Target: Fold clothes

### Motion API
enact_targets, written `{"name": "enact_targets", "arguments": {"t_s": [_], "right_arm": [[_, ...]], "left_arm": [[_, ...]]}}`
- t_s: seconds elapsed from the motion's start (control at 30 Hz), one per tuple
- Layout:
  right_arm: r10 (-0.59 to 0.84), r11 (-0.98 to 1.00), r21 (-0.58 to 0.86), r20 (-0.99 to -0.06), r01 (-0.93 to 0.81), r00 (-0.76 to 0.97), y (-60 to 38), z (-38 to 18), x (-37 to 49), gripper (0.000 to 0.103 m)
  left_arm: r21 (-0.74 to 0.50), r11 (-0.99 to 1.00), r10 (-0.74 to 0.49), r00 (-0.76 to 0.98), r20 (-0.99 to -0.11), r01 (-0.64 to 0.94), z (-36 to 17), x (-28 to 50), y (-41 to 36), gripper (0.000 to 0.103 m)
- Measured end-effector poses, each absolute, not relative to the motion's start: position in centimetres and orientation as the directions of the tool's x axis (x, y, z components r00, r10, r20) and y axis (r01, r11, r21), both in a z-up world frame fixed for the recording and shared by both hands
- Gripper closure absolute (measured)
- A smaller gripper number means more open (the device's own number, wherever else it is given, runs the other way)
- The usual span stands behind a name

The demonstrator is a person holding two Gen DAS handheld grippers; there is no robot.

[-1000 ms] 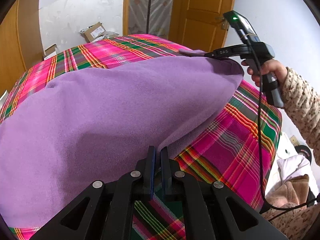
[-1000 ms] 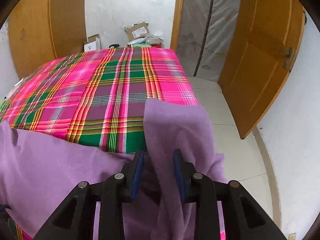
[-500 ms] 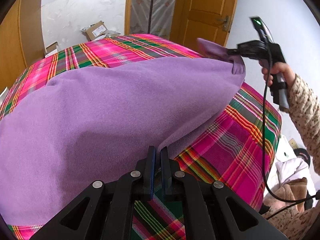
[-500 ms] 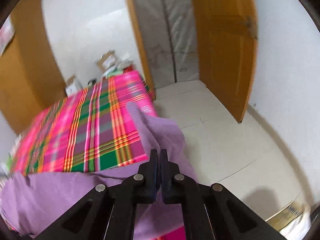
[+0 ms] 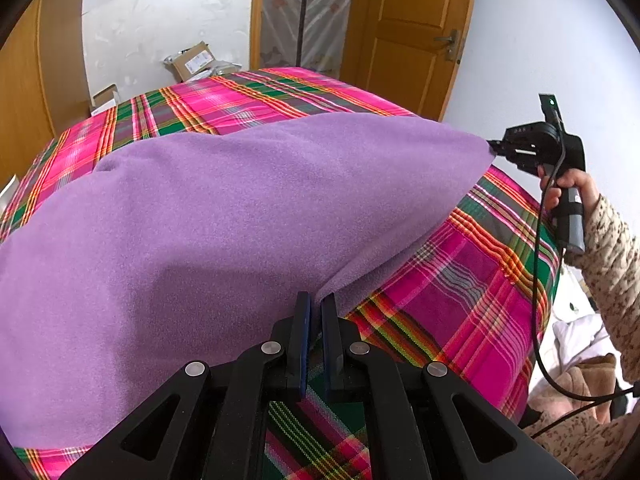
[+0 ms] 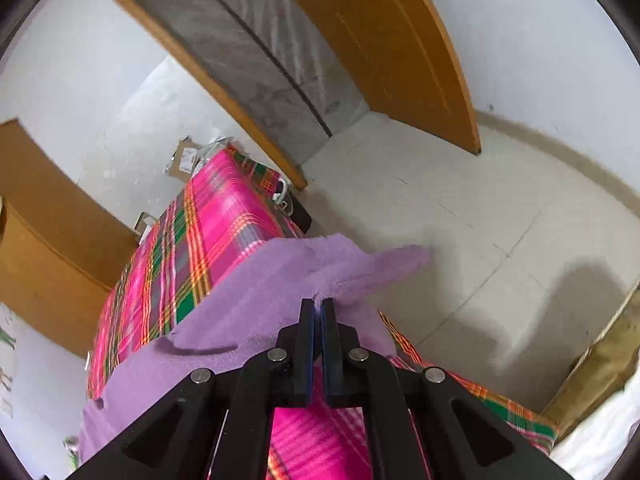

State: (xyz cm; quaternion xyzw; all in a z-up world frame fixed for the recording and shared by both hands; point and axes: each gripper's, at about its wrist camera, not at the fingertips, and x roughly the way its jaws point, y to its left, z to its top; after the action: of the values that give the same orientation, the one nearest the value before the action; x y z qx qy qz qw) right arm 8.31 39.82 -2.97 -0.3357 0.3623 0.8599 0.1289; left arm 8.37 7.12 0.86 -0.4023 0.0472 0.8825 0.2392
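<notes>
Item one, purple cloth point(image 5: 224, 216): spread over the bed and lifted off it along its near edge, stretched taut between my two tools. Left tool point(image 5: 314, 308): clenched on the cloth's near corner, low over the bedspread. Right tool point(image 6: 318, 312): clenched on the opposite corner, a loose flap of cloth poking out past its tips; from the left camera I see it held in a hand point(image 5: 560, 188) out beyond the bed's right side, with a spotted sleeve point(image 5: 612, 260) and a black cable point(image 5: 540, 300) hanging from it. Bed point(image 5: 460, 300): covered in pink, green and orange plaid. Beyond it: cardboard boxes point(image 5: 192, 60), a wooden door point(image 5: 412, 36), white tiled floor point(image 6: 460, 208).
</notes>
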Motion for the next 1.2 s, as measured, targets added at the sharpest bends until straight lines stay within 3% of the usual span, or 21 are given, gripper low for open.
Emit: {"name": "enact_targets", "arguments": {"t_s": [0.2,0.33,0.4,0.47,0.7,0.83,0.97,1.2], "right_arm": [[0.049,-0.702,0.476,-0.709,-0.529,-0.704,40.2,-2.2,9.3,0.093],[0.100,-0.740,0.453,-0.658,-0.498,-0.747,39.3,-0.6,9.2,0.089],[0.064,-0.769,0.455,-0.645,-0.449,-0.761,38.6,-0.2,7.8,0.072],[0.015,-0.791,0.457,-0.649,-0.406,-0.761,37.9,-0.2,6.0,0.064],[-0.012,-0.818,0.396,-0.736,-0.417,-0.677,36.6,-1.2,0.8,0.060],[0.014,-0.819,0.364,-0.760,-0.443,-0.650,36.4,-1.2,-0.4,0.064],[0.070,-0.840,0.294,-0.774,-0.456,-0.629,35.6,-0.6,-1.0,0.094],[0.171,-0.841,0.244,-0.727,-0.483,-0.665,35.6,1.8,-1.4,0.098]], "left_arm": [[-0.117,-0.879,0.391,-0.561,-0.730,-0.462,0.8,8.4,6.9,0.098],[-0.131,-0.877,0.403,-0.559,-0.725,-0.462,0.8,8.5,6.7,0.098],[-0.138,-0.876,0.408,-0.559,-0.722,-0.461,0.7,8.5,6.6,0.098],[-0.150,-0.875,0.417,-0.558,-0.718,-0.460,0.7,8.5,6.4,0.098],[-0.173,-0.866,0.438,-0.546,-0.714,-0.469,0.6,8.2,6.2,0.098],[-0.193,-0.859,0.456,-0.538,-0.709,-0.474,0.6,8.2,5.9,0.098],[-0.214,-0.853,0.473,-0.531,-0.703,-0.476,0.6,8.2,5.7,0.098],[-0.226,-0.848,0.483,-0.525,-0.700,-0.479,0.8,8.2,5.4,0.098]]}}
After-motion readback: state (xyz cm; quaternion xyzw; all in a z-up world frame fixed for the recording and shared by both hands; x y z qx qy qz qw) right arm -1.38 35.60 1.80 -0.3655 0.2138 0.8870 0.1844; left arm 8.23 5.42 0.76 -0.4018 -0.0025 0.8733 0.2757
